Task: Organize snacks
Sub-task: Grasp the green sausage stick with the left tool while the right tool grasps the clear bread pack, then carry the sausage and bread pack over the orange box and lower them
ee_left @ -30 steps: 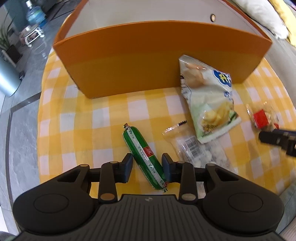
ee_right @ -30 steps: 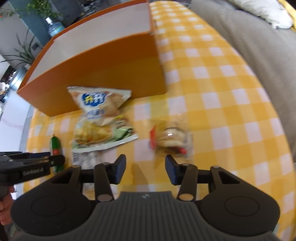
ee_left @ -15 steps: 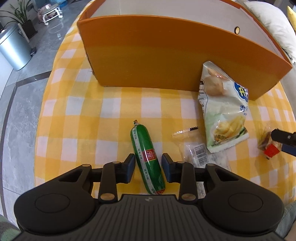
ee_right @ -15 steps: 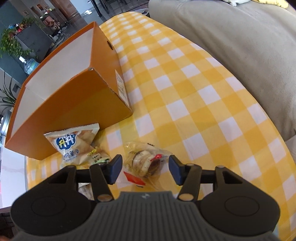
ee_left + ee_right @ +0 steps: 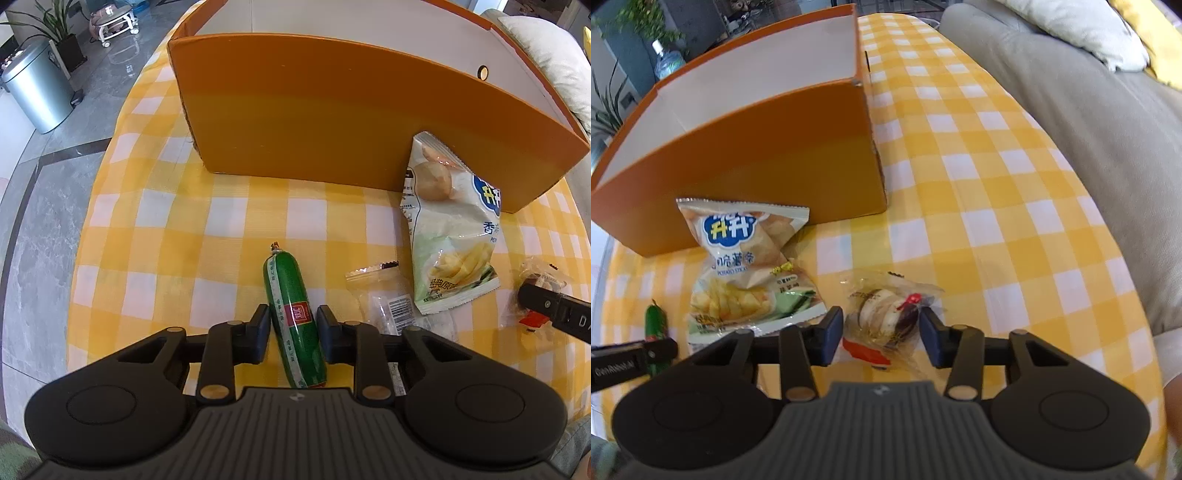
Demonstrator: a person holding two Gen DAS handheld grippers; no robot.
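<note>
The grasping step is judged to be in hand. The green sausage (image 5: 294, 321) is straddled by the left gripper (image 5: 293, 325), its jaws nearly closed on it with slight gaps visible. The wrapped pastry (image 5: 886, 321) is bracketed loosely by the right gripper (image 5: 881, 334), held wider. Closing, then lifting into the orange box (image 5: 332, 110) beyond, is called for.

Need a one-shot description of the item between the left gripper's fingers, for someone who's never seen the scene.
Start at the big orange box on the yellow checked tablecloth. In front of its long wall, left of the potato-stick bag, lies a small green sausage between the left gripper fingers. It is the only green, tube-shaped snack, with a red square label; its neighbours are flat packets.
</note>
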